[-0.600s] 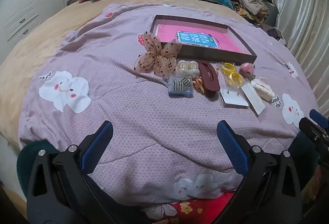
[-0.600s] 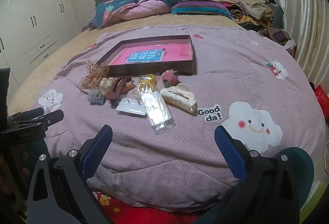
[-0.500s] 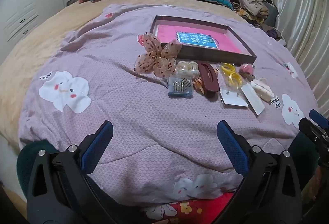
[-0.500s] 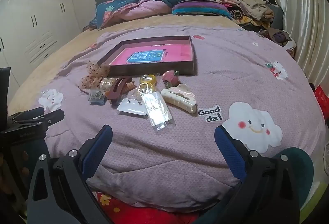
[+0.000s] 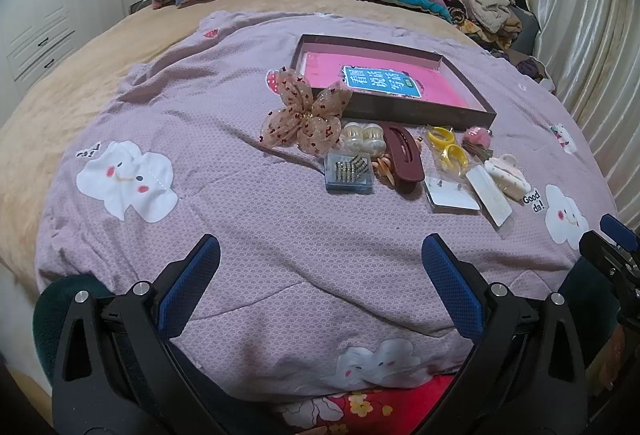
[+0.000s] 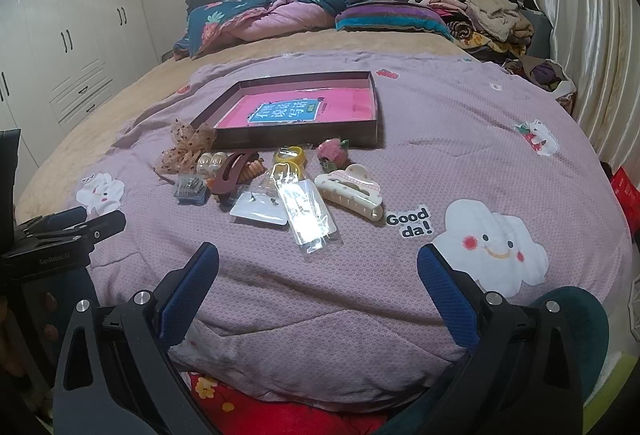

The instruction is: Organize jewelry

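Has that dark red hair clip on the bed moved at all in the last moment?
No. The dark red hair clip lies where it did before, just in front of the shallow tray's near wall, beside the small clear box.
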`<move>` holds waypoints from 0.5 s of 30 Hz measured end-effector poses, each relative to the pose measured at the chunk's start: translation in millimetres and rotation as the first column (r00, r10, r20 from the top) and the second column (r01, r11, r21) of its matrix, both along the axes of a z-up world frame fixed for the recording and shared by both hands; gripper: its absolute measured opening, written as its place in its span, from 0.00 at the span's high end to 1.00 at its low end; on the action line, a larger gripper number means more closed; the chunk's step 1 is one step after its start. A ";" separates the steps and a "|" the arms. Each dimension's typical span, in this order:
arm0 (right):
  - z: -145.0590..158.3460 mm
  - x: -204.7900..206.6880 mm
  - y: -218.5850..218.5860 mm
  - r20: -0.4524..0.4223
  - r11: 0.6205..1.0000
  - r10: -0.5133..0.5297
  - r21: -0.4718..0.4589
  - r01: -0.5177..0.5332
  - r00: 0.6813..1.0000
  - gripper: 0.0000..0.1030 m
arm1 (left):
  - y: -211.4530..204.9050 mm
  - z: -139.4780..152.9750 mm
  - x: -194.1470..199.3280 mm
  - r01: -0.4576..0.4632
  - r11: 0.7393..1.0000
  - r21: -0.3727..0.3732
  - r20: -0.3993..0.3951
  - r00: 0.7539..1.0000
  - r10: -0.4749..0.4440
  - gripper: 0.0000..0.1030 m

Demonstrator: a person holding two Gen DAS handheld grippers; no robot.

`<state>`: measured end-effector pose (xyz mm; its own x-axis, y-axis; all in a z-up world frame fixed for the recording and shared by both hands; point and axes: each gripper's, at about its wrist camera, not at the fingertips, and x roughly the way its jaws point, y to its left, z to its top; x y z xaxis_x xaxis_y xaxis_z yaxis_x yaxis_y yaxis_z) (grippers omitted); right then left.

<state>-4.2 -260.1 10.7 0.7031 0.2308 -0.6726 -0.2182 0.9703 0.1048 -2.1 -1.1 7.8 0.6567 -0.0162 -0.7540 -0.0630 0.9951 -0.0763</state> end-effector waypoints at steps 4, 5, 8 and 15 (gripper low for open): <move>1.6 -0.6 0.5 0.001 1.000 -0.001 0.000 0.001 1.000 0.04 | 0.4 -0.2 -0.6 0.000 1.000 0.001 0.003 1.000 0.000 0.09; 2.2 -0.3 0.7 0.000 1.000 -0.002 0.001 0.002 1.000 0.04 | 1.2 0.7 -0.5 0.000 1.000 0.000 0.004 1.000 0.000 0.09; 0.1 0.1 -0.1 0.001 1.000 -0.001 0.000 0.001 1.000 0.04 | 0.6 0.4 -0.6 -0.001 1.000 0.001 0.004 1.000 0.001 0.09; 2.8 -0.6 0.2 0.005 1.000 -0.001 -0.001 0.001 1.000 0.04 | 0.0 0.1 -0.6 -0.001 1.000 0.003 0.004 1.000 0.001 0.09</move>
<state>-4.8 -260.0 13.5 0.7067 0.2293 -0.6693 -0.2174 0.9706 0.1031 -2.7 -1.1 8.0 0.6598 -0.0133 -0.7513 -0.0635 0.9953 -0.0733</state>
